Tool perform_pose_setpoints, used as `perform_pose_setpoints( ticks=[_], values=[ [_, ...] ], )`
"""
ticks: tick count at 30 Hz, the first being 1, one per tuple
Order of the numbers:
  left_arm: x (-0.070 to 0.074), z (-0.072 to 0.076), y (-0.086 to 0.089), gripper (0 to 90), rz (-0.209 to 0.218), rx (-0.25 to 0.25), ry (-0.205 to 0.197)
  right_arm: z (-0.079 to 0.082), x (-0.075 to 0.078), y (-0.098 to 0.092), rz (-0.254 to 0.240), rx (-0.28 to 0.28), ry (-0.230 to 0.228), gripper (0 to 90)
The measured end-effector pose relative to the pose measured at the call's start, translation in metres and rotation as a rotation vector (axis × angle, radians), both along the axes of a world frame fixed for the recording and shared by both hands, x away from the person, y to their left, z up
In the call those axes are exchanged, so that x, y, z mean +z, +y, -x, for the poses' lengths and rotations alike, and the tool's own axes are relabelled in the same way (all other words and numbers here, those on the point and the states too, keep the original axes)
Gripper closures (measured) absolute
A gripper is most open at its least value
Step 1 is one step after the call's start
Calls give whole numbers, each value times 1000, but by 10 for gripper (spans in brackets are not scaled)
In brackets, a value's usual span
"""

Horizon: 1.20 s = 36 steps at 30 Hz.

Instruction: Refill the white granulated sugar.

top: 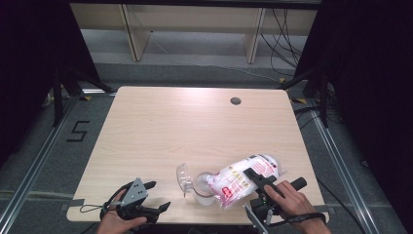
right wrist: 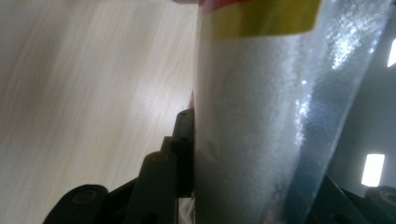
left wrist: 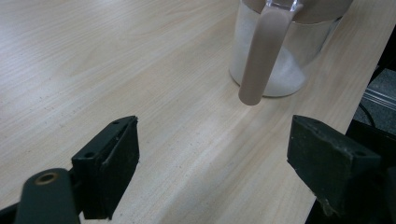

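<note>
Near the front edge of the pale wooden table point(top: 160, 126), at about six o'clock, a clear jar point(top: 203, 191) stands upright, partly filled with white grains. Its hinged lid point(top: 183, 178) is flipped open at the jar's nine o'clock side. A plastic bag point(top: 243, 179) of white granules, printed in red and yellow, is tipped toward the jar from its three o'clock side, mouth down over the opening. The right gripper point(top: 254, 176) is clamped on the bag's body; in the right gripper view the clear bag film point(right wrist: 280, 130) is pressed between its black jaws. The left gripper point(top: 158, 196) rests at about seven o'clock, well apart from the jar, jaws spread wide with nothing between them. In the left gripper view the jar point(left wrist: 280, 56) and a hanging part of its open lid lie ahead at one o'clock.

Judging by this, the pouring step is in hand. Next, the right gripper likely needs to keep the bag's mouth over the opening and then level it, while the left could steady the jar or close the lid.
</note>
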<state>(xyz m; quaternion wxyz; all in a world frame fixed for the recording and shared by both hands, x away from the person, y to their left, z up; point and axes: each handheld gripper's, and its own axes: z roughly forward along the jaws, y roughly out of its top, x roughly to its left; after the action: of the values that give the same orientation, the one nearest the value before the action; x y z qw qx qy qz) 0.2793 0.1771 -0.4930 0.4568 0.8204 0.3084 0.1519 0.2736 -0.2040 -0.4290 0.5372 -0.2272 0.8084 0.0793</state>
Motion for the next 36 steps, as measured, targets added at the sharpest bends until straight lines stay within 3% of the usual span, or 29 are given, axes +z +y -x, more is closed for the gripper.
perform_pose_setpoints(
  ticks=[3, 6, 7, 8, 9, 10, 11, 16, 17, 19, 20, 21, 22, 23, 24, 25, 27, 29, 31, 32, 36],
  values=[
    [0, 0, 0, 167, 2, 0, 0, -1, 3, 0, -12, 22, -3, 700],
    [0, 0, 0, 167, 0, 0, 0, -1, 3, -2, -38, 1, 20, 700],
    [0, 0, 0, 167, 0, -1, -1, -2, 3, -2, -45, 22, 7, 701],
    [0, 0, 0, 167, 2, 0, -2, -1, 1, -3, -77, -7, 33, 701],
    [0, 0, 0, 167, 7, -2, -1, -2, 3, -2, -66, 10, 29, 702],
    [0, 0, 0, 167, 6, -2, -1, -1, 2, -3, -88, -9, 45, 702],
    [0, 0, 0, 167, 6, -2, -1, -3, 2, -3, -90, 18, 45, 702],
    [0, 0, 0, 167, 7, -2, -1, -4, -1, -5, -121, 1, 78, 704],
    [-1, 0, -1, 167, 24, 7, 3, -4, -3, -6, -145, -7, 88, 704],
    [0, 0, 1, 167, -3, 1, -4, -7, -2, -6, -152, 18, 93, 704],
    [1, 0, 0, 167, 11, -1, 4, -6, -2, -7, -166, 6, 106, 705],
    [1, 0, 0, 167, 11, -1, 3, -6, -7, -9, -224, -23, 146, 705],
    [1, 0, 0, 167, 6, -4, -2, -5, -8, -10, -240, -34, 153, 705],
    [1, 0, 0, 167, 8, -3, -1, -9, -4, -9, -203, 20, 122, 705],
    [0, 0, 0, 167, 11, 1, 1, -8, -7, -10, -241, -3, 145, 706],
    [1, 0, 0, 167, 9, -1, -3, -9, -3, -10, -198, 15, 130, 706],
    [1, 0, 0, 167, 10, 0, -3, -9, -8, -11, -251, 2, 165, 707],
    [1, 0, 0, 167, 9, -1, -3, -11, -7, -11, -242, 24, 161, 707],
    [1, 0, 0, 167, 10, 1, -6, -9, -12, -13, -316, -25, 210, 707],
    [0, 0, 0, 167, 13, 1, -4, -8, -12, -14, -328, -41, 217, 708],
    [0, 0, 0, 167, 13, 0, -4, -17, -10, -17, -294, 27, 190, 710]
  ],
)
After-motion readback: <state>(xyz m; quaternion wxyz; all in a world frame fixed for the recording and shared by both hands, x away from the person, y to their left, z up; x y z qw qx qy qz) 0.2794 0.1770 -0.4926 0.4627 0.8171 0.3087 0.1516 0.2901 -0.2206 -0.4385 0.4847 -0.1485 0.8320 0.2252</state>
